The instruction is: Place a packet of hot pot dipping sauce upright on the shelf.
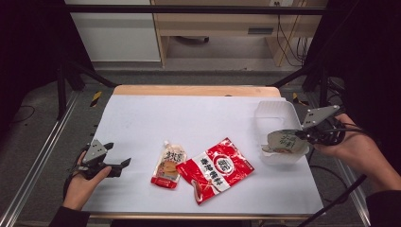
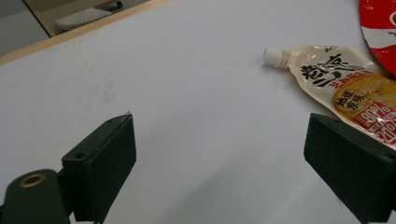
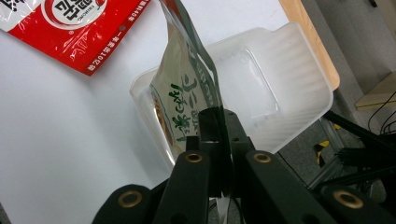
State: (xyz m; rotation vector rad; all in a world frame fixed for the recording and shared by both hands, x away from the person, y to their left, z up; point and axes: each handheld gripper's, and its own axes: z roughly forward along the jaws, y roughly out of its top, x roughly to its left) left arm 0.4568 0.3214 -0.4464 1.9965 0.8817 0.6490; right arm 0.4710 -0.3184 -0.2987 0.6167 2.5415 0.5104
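My right gripper [image 1: 303, 135] is shut on the edge of a pale pouch with green writing [image 1: 285, 141], holding it over the near end of a clear plastic bin [image 1: 276, 113] at the table's right side. In the right gripper view the green-lettered pouch [image 3: 180, 100] hangs on edge above the bin [image 3: 299, 70], pinched between my closed jaws. My left gripper [image 1: 120, 165] rests open near the table's left front, nothing between its jaws. A spouted sauce pouch [image 1: 169, 166] and a red snack bag [image 1: 215, 169] lie flat at centre front. The spouted pouch [image 2: 343, 86] lies ahead to the right of my left gripper [image 2: 219, 161].
White paper covers the table [image 1: 189, 118], whose wooden rim shows along the far edge. Black frame posts stand at both sides, and cables trail off the right edge. A corner of the red bag [image 3: 77, 28] lies left of the bin.
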